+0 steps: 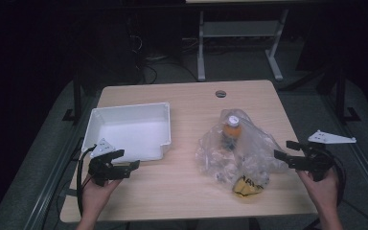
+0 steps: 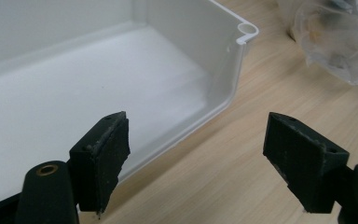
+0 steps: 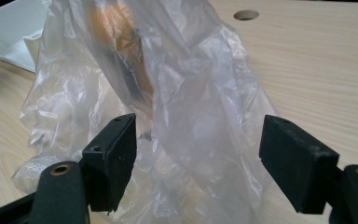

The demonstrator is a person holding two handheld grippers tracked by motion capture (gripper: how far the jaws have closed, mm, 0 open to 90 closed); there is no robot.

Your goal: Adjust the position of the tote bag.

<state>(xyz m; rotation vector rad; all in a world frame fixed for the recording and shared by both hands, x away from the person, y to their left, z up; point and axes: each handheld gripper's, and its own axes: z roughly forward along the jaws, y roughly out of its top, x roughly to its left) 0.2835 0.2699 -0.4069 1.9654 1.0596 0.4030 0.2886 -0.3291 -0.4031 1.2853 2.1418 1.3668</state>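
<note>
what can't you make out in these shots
- Contents of the plastic bag: in the high view, crinkled film blurs everything but an orange bottle and a yellow packet.
- Bottle label: in the right gripper view, folds of film smear it.
- White tray: in the left gripper view, the frame edges cut off its far and left sides.
- Packet print: too small in the high view.

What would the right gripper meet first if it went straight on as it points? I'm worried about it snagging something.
Most likely the clear plastic bag: it lies directly ahead of the open right gripper, between its jaw lines, though depth is hard to judge.
</note>
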